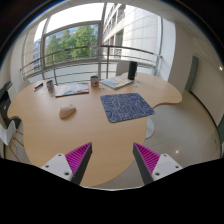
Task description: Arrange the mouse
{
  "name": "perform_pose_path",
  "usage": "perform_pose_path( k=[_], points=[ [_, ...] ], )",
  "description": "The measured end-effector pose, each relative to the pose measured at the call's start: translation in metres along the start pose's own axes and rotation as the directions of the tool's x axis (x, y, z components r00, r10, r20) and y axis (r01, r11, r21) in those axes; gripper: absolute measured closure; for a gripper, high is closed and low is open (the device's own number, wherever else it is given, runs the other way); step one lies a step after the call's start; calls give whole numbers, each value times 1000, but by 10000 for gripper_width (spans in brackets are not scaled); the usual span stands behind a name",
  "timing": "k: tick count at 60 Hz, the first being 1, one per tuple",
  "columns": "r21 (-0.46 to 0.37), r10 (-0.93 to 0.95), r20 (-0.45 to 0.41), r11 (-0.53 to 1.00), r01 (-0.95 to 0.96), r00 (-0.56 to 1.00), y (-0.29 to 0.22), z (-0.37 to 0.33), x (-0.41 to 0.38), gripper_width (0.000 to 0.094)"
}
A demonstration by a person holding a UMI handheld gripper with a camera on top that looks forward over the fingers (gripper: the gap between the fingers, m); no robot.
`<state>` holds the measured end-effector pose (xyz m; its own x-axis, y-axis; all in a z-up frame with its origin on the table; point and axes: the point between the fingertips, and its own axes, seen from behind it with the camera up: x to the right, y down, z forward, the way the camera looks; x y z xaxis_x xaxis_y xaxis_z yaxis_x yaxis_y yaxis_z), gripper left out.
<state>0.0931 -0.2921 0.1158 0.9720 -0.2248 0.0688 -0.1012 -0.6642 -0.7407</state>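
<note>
A small tan mouse (67, 112) lies on the wooden table (60, 135), left of a dark blue patterned mouse mat (126, 107). The mat sits near the table's right edge. My gripper (111, 160) hovers above the near part of the table, well short of both. Its two fingers, with magenta pads (77, 158), stand wide apart and hold nothing. The mouse is beyond the left finger; the mat is beyond the right finger.
At the far side of the table are an open laptop (120, 79), a cup (94, 81), a dark mug (50, 87) and papers (71, 90). A chair (8, 128) stands at the left. Windows and a railing lie behind; grey floor to the right.
</note>
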Motion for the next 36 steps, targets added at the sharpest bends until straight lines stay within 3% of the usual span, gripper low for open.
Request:
perform_pose_path(
  k=[7,17,28,36],
  points=[
    [13,-16,110,1000,15,994,3,47,-85,85],
    [66,-61,191,997,49,980,-24,124,-186,87],
    [86,-51,200,996,34,978,-63,203,-250,87],
    [47,-8,193,999,-1,981,-82,251,-265,87]
  ],
)
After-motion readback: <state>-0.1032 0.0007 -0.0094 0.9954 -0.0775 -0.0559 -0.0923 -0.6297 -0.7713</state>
